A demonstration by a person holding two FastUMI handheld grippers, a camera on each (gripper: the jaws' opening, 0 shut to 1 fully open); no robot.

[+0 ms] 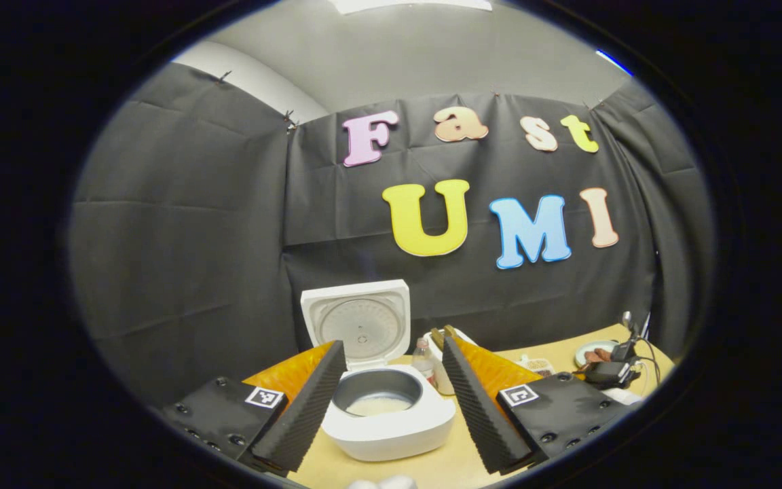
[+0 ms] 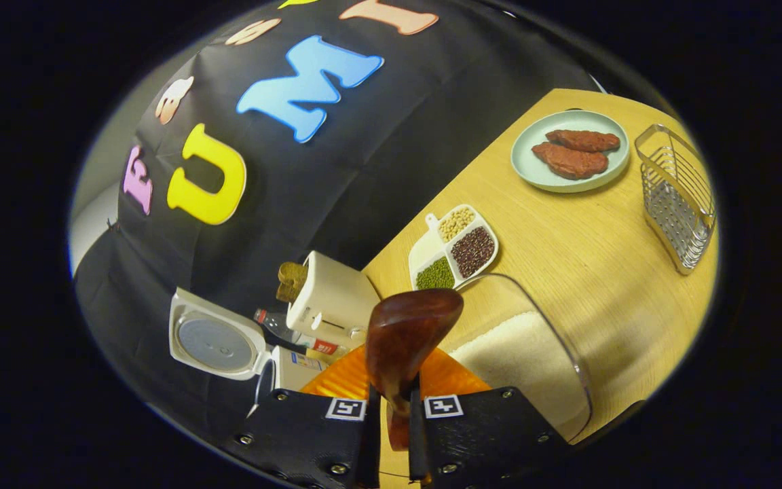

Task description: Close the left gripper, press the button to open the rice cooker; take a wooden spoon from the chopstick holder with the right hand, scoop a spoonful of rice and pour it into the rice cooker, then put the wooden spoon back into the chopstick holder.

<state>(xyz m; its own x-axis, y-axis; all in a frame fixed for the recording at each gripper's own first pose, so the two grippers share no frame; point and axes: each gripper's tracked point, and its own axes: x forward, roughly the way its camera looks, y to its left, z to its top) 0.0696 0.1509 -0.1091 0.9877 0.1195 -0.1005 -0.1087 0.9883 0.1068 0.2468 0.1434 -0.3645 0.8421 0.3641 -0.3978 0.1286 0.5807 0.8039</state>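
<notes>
Your right tongs (image 2: 391,414) pinch the spoon (image 2: 408,339) by its handle, bowl up over the rice tub (image 2: 533,360); I judge the scoop comes next, so dip the bowl low and lift it level. The right gripper view gives tub and holder (image 2: 330,299). The left gripper view gives the left tongs (image 1: 391,401) spread before the open cooker (image 1: 387,414), rice in its pot, on the desk (image 1: 432,468).

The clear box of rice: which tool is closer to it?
Right. The right tool, shut on the wooden spoon, hangs right beside the clear box of rice. The left tool is open in front of the rice cooker, away from it.
</notes>
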